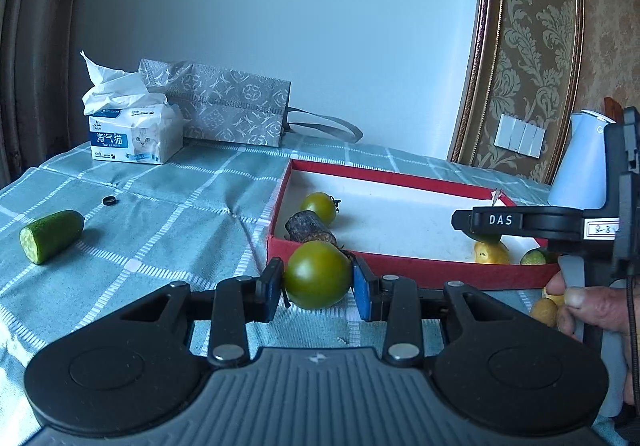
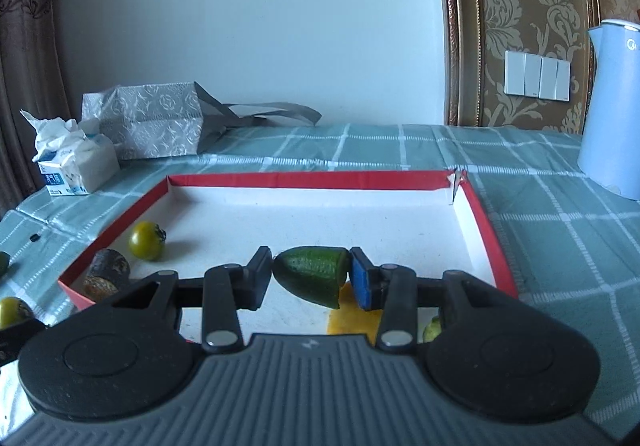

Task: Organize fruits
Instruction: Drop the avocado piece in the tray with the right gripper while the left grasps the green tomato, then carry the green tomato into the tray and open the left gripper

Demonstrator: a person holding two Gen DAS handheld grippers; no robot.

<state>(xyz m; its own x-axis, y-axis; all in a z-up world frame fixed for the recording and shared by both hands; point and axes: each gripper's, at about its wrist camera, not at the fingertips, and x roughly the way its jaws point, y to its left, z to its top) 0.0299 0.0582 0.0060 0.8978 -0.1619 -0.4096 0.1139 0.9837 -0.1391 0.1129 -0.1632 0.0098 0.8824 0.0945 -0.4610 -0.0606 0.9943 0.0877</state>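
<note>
L tool grips tomato, box just beyond; R tool grips cucumber crosswise over box.

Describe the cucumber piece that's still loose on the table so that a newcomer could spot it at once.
Start at the red box, then look far left across the checked cloth. The cucumber piece lies there alone, cut end facing the camera; the other piece is held in the right gripper.

Inside the box, a tomato lies by its left wall, a corn piece before it; the kettle stands right of the box, behind.
</note>
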